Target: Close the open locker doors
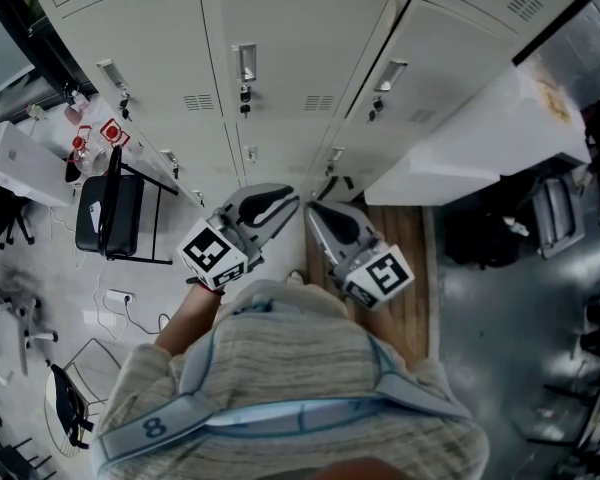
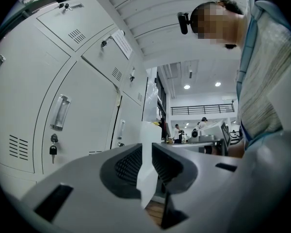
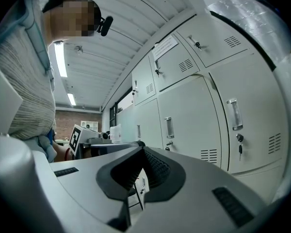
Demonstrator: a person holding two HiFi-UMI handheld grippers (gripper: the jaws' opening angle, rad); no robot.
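Head view: locker closing partly done, one door to go.
Shut locker doors [image 1: 280,78] straight ahead and to the left; one open door [image 1: 480,138] swung out at the right, apart from both grippers. Right gripper [image 1: 315,213] with jaws together on nothing; left gripper [image 1: 288,205] with jaws slightly apart, empty, only that door's white edge seen through the gap. Judged remaining: move right, push that door flush. No other open door in sight. Black chair [image 1: 115,218] at the left, away from the work.
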